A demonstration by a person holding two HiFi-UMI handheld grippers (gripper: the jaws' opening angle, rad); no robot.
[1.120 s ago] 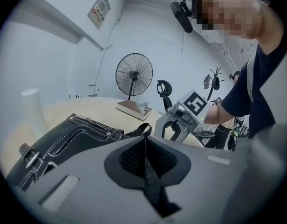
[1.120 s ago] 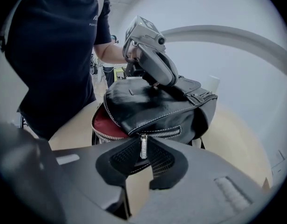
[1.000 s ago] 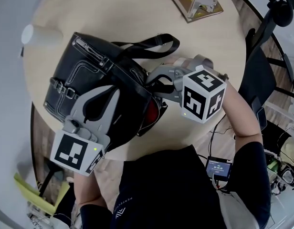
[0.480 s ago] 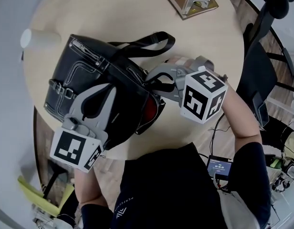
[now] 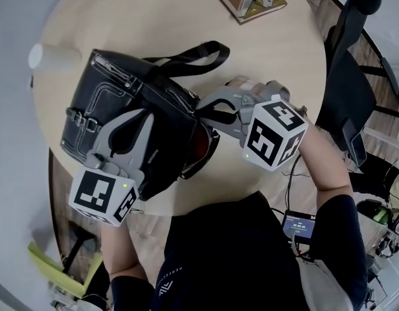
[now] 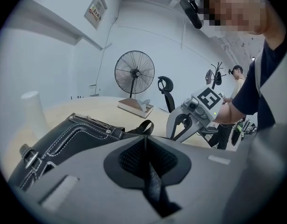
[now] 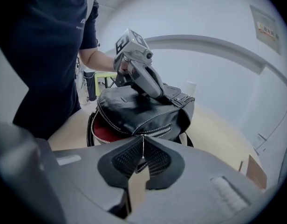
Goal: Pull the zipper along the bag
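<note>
Bag point(image 5: 122, 102) gapes, red lining point(image 7: 105, 130) showing, zipper point(image 7: 157, 131) apparently part-open.

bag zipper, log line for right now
left gripper: shut on bag | right gripper: jaws closing, zipper pull between them | zipper: partly open

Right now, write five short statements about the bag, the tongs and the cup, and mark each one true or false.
1. The bag lies on the table. True.
2. The bag's lining is blue. False: it is red.
3. The left tongs are clamped on the bag. True.
4. The right tongs have nothing between them. False: their jaws are closing with the zipper pull between them.
5. The white cup stands on top of the bag. False: it stands on the table, beside the bag.
</note>
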